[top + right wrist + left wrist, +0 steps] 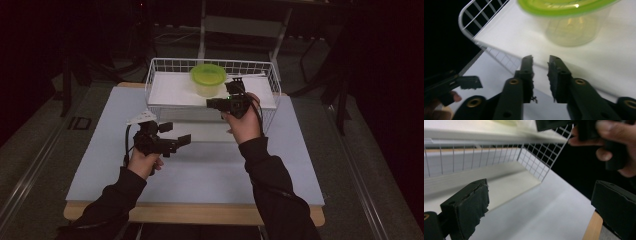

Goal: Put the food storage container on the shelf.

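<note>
- While the person's forearms come in from the near edge of the pale blue-grey tabletop [200, 170], the left gripper [182, 141] sits lowest and closest, held just above the bare surface with its jaws spread wide and nothing between them; it looks parked in reserve, not working.
- Ahead of that left gripper and slightly above it stands the white wire basket [160, 67], its mesh wall [541, 157] rising right in front of the spread jaws, so any reach from here would have to go over the rim.
- Up and to the right of the left gripper, the right gripper [236, 86] is raised over the basket's near rim, held in the person's right hand [243, 122], probably lifted to clear the wire wall.
- Its jaws stand a narrow gap apart, grasping nothing; in the right gripper view the black padded fingers [527, 75] point toward the container with bare white liner between.
- Just beyond the right gripper's tips, inside the basket on the white liner [170, 90], sits the translucent round plastic container with the lime-green lid [208, 79], upright and untouched, near the basket's far side.
- I judge the container is the target: the gripper is lined up short of it, and the jaws would need to widen to take the tub.
</note>
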`<state>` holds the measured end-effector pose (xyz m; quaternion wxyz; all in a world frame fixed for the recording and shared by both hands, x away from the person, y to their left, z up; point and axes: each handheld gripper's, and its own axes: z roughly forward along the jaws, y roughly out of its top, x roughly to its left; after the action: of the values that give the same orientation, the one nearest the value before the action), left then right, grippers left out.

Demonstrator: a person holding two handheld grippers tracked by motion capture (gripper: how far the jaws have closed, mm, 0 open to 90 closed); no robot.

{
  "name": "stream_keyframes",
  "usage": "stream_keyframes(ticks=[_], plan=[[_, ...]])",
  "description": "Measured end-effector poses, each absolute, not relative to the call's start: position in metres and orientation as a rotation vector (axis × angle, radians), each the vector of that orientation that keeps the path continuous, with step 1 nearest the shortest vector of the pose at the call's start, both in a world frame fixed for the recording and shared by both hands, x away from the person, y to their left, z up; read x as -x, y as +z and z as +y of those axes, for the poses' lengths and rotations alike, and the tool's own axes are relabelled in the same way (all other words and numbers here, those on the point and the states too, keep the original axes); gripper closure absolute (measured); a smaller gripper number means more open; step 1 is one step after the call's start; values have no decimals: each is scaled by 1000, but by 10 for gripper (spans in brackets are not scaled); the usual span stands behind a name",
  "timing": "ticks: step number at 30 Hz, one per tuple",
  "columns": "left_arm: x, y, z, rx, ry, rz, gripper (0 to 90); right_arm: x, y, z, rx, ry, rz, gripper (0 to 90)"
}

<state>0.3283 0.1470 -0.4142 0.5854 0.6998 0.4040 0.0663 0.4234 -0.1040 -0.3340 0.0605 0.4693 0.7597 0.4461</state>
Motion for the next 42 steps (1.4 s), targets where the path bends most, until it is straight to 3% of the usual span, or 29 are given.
stream_keyframes(ticks=[4, 6, 8, 15, 25, 42], plan=[[-321, -418, 147, -1653, 143, 931, 25, -402, -335, -107, -1318, 1352, 2319, 574], [-318, -419, 147, -1651, 128, 927, 25, -398, -336, -108, -1294, 1353, 2325, 541], [-312, -420, 147, -1655, 126, 910, 25, -388, -340, -110, -1237, 1361, 2330, 423], [-299, -424, 146, -1706, 156, 864, 25, -371, -348, -118, -1128, 1407, 2365, 254], [-286, -435, 147, -1747, 153, 840, 25, -352, -367, -135, -1094, 1437, 2332, 196], [-276, -467, 149, -1798, 108, 847, 25, -328, -427, -162, -1111, 1338, 2364, 190]])
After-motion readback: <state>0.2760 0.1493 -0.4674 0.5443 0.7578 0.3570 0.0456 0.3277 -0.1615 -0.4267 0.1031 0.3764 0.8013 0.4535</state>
